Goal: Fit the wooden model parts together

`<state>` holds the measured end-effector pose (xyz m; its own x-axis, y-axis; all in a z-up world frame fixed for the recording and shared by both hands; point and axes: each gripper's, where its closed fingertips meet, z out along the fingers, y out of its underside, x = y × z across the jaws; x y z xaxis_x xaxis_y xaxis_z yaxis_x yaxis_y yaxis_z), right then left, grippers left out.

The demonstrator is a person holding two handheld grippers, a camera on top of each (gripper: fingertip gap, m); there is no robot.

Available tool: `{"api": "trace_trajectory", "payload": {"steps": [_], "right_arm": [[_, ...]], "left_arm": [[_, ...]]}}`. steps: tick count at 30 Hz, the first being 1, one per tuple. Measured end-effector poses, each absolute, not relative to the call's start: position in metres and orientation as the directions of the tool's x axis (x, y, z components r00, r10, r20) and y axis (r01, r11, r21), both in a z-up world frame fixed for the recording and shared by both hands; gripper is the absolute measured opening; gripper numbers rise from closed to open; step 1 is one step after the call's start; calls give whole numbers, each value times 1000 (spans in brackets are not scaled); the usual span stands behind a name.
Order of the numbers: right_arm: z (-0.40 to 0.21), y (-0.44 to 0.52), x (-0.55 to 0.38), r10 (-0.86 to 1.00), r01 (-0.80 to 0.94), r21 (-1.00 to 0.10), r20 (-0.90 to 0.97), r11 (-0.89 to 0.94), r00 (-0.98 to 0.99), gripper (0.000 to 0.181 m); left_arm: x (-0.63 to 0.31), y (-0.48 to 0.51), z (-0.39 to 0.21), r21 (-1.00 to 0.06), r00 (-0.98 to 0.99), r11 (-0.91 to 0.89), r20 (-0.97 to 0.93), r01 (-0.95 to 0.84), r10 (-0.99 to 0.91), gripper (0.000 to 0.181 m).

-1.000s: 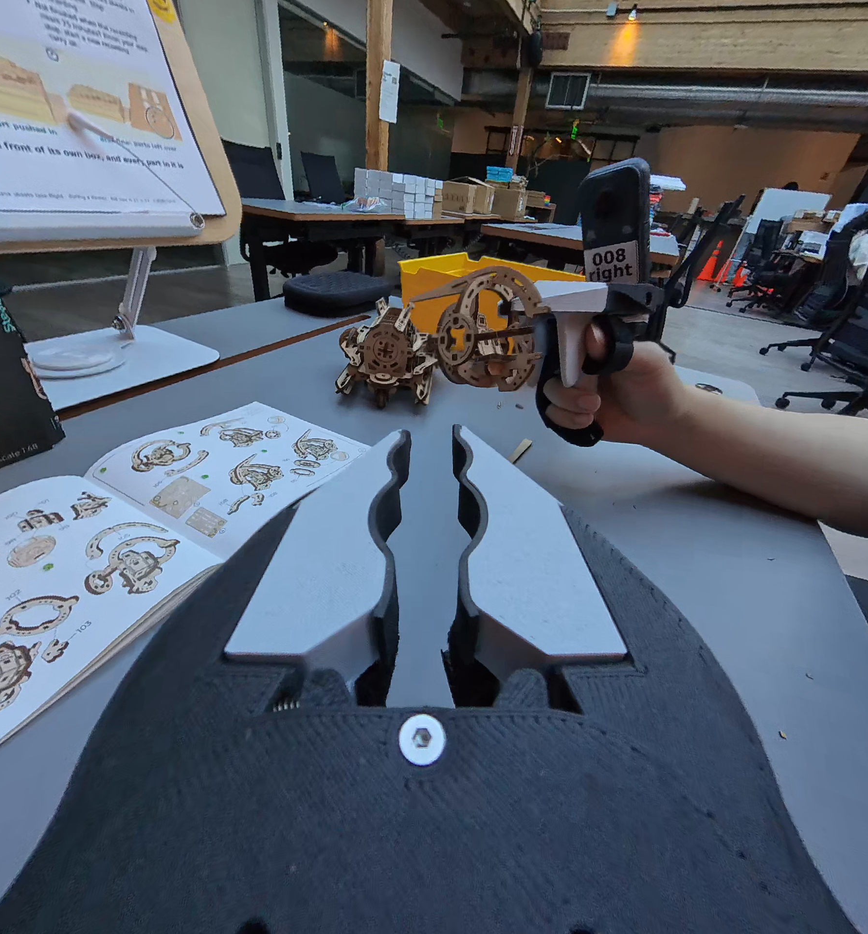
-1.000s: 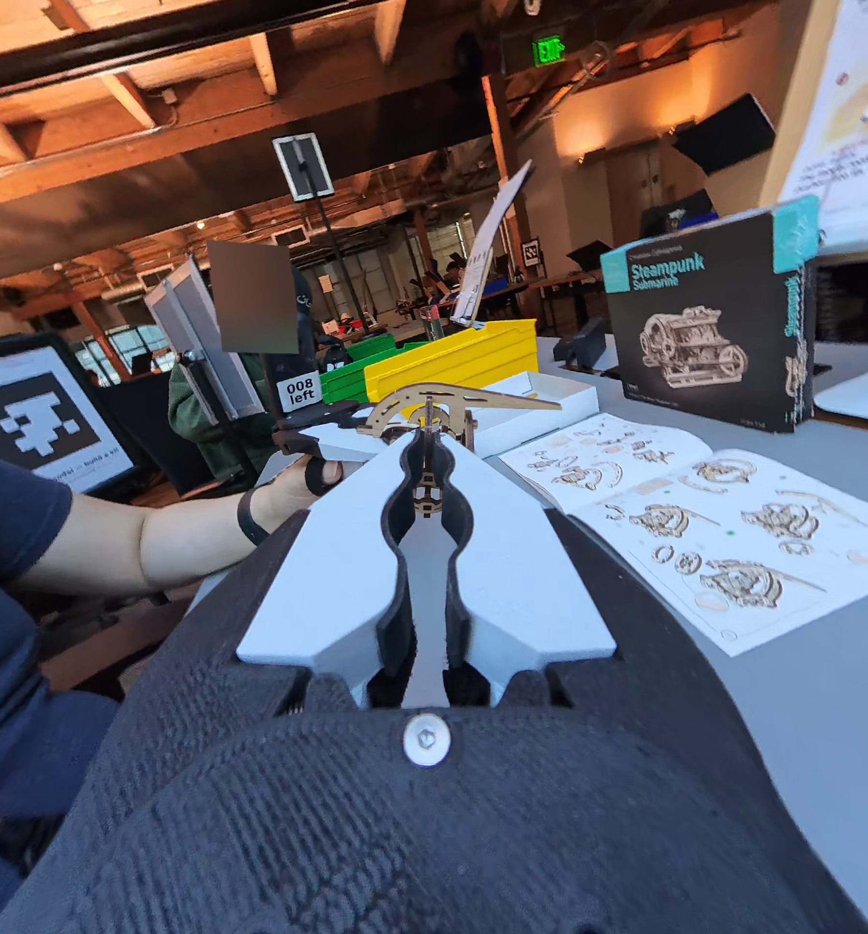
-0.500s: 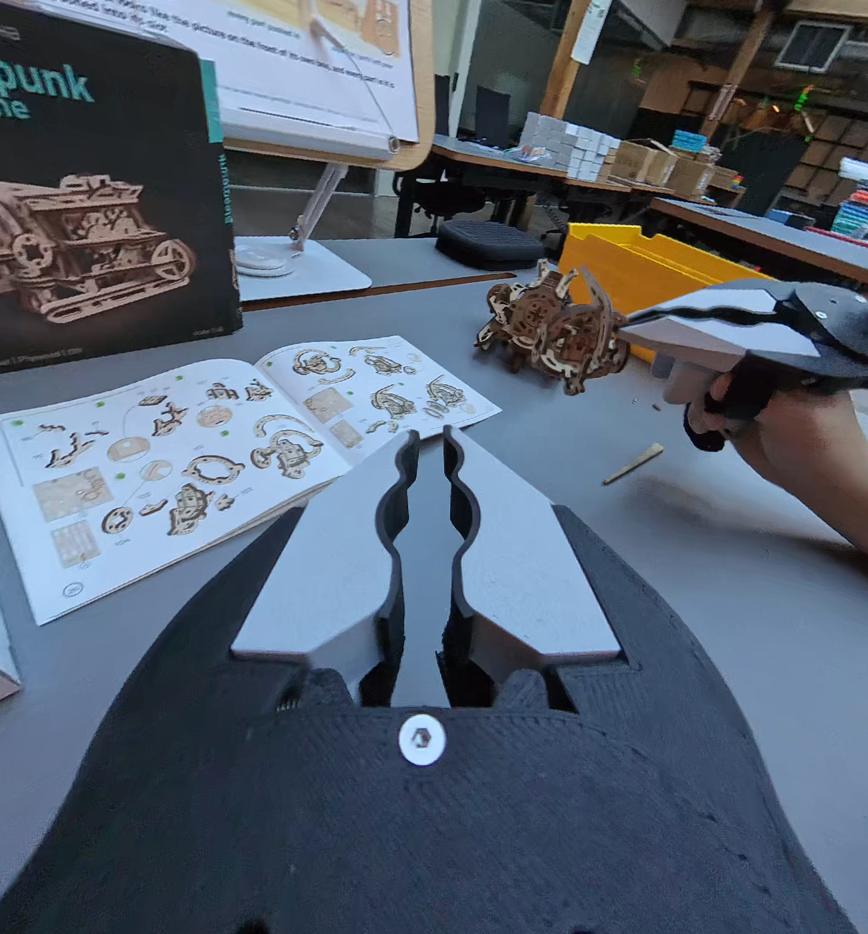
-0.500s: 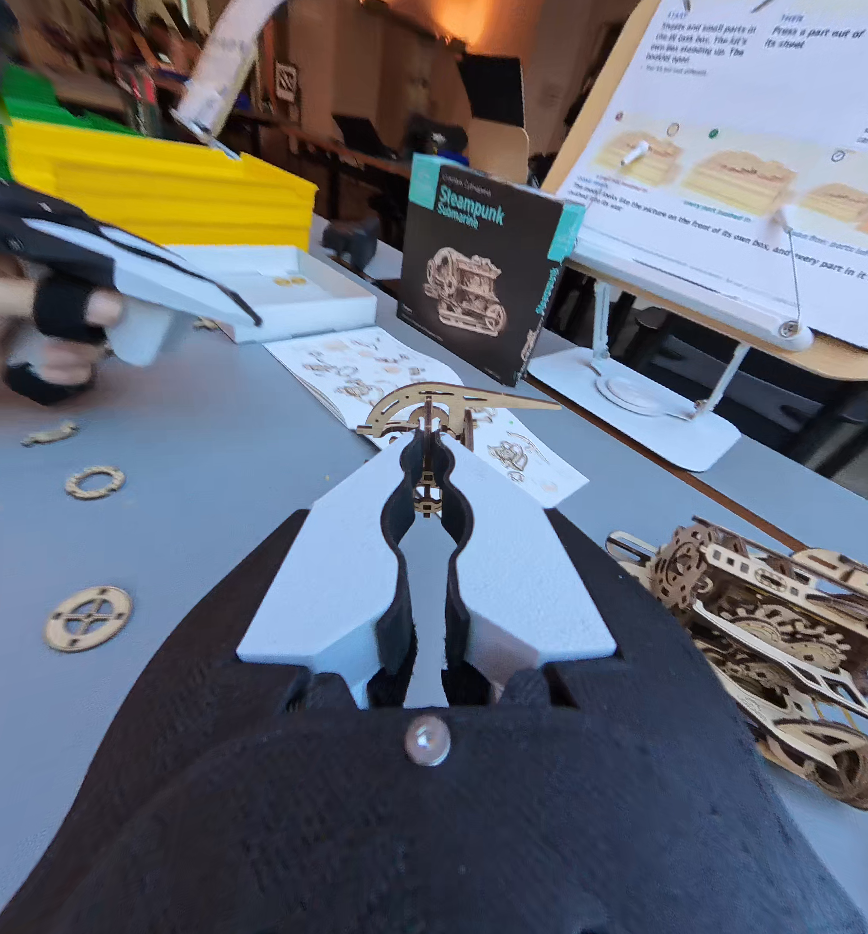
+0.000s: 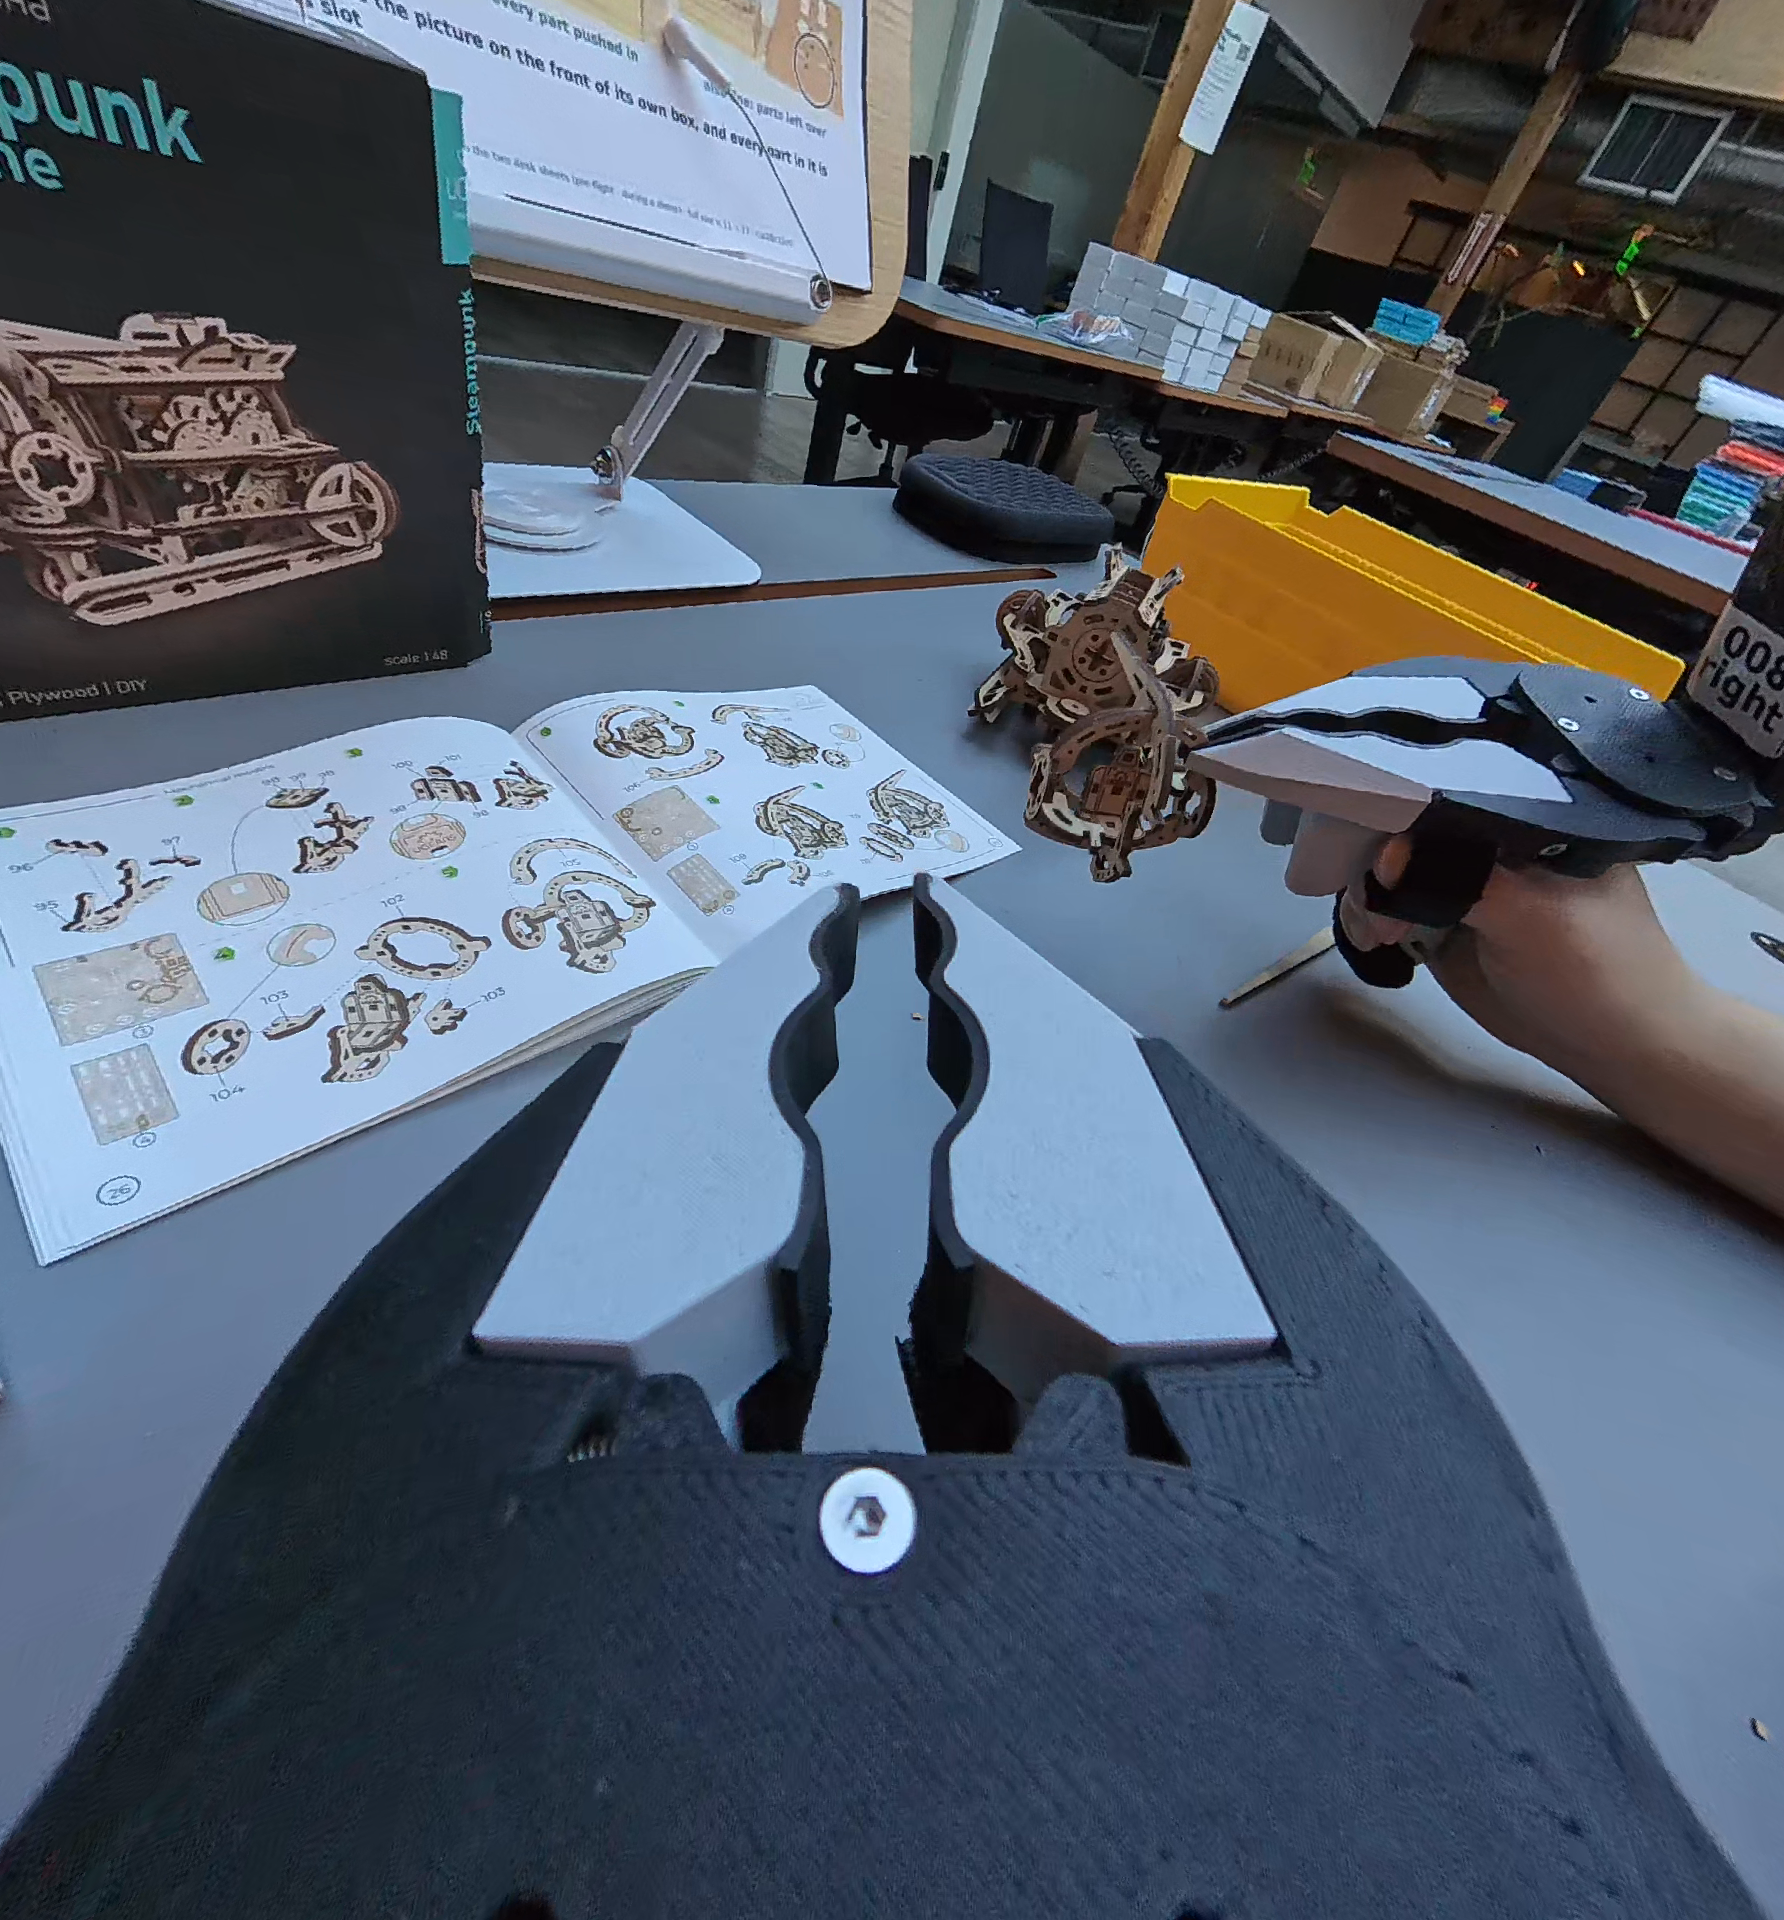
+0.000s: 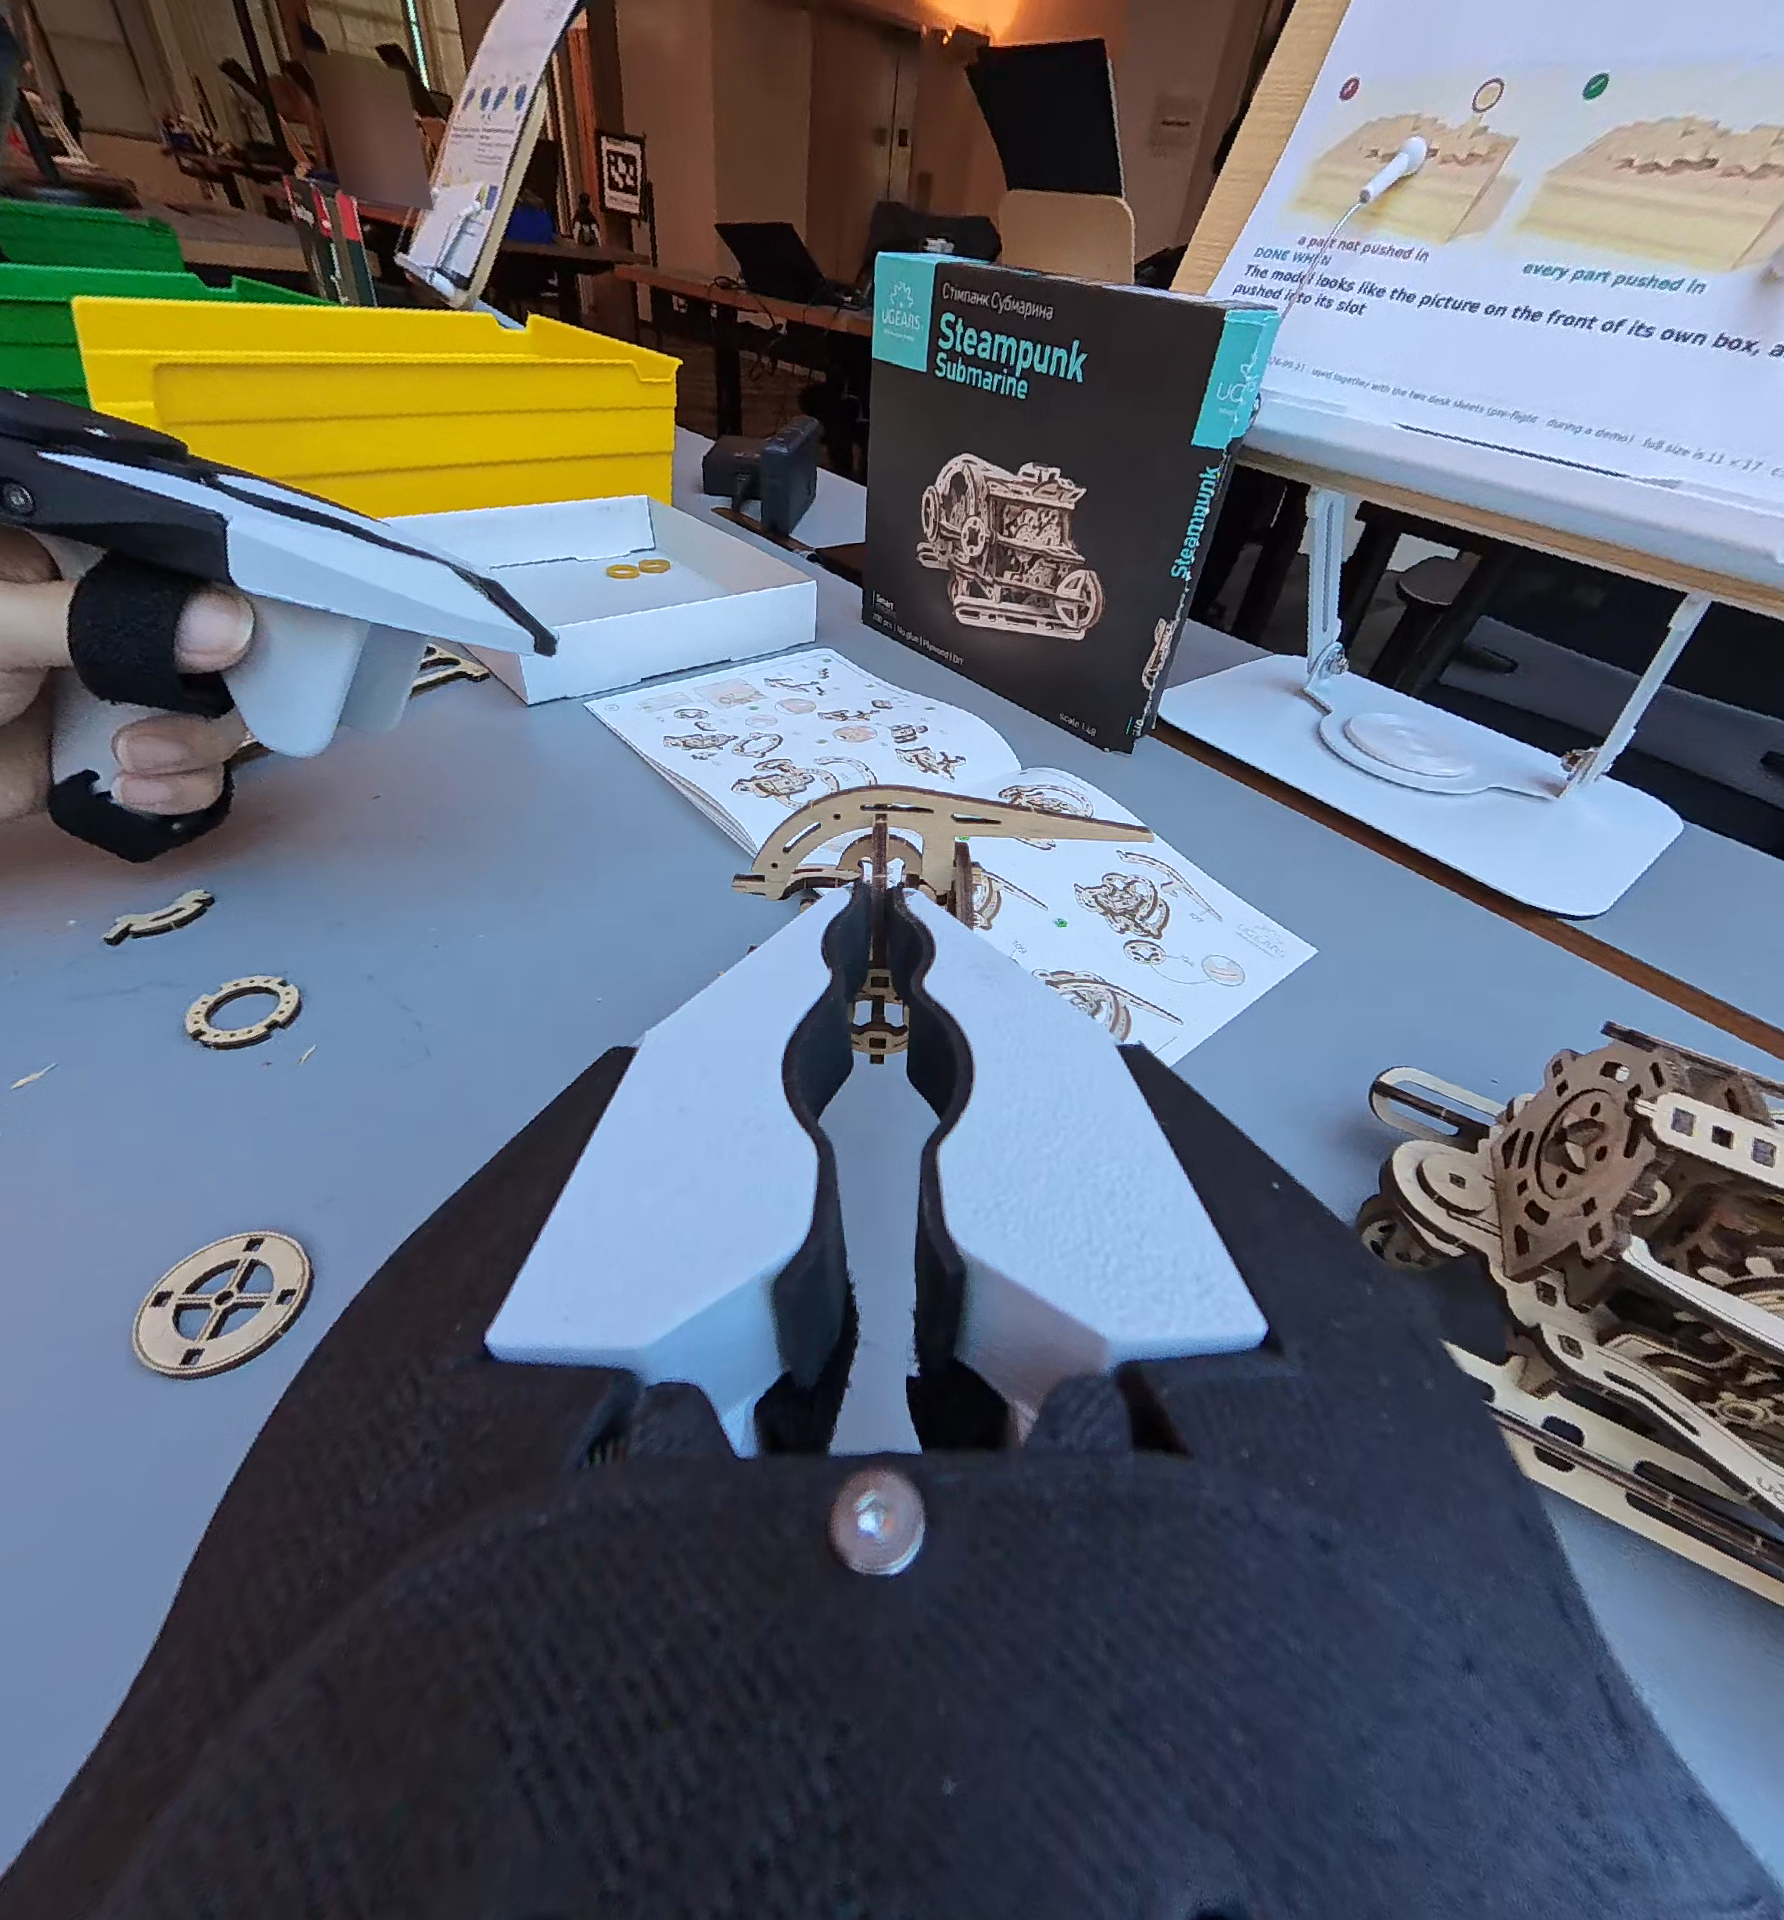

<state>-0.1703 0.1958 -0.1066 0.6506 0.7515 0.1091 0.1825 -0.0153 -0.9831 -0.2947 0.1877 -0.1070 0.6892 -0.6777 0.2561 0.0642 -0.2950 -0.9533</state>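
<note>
My right gripper is shut on a thin wooden sub-assembly with a curved arc on top. In the left wrist view the right gripper holds this ring-shaped piece above the table, just in front of the partly built wooden model. The model lies on the grey table to the right of the right gripper. My left gripper is empty, its jaws a narrow gap apart, and points at the open instruction booklet. It also shows at the left in the right wrist view.
Loose wooden parts lie on the table: a ring, a spoked disc, a small curved piece, a stick. The kit box, white tray, yellow bin and sheet stand line the back. About 12 cm separates my left fingertips from my right. The spoked disc is about 15 cm from both grippers' fingertips.
The right gripper has swung round and come down with its piece, level and close to the model. The left gripper has turned left toward the booklet and box, still empty.
</note>
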Motion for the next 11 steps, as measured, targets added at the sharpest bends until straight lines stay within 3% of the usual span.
{"api": "trace_trajectory", "payload": {"steps": [11], "right_arm": [[-97, 189, -172, 781, 133, -991, 93, 12, 618, 0]], "left_arm": [[-295, 188, -105, -954, 686, -290, 264, 81, -677, 9]]}}
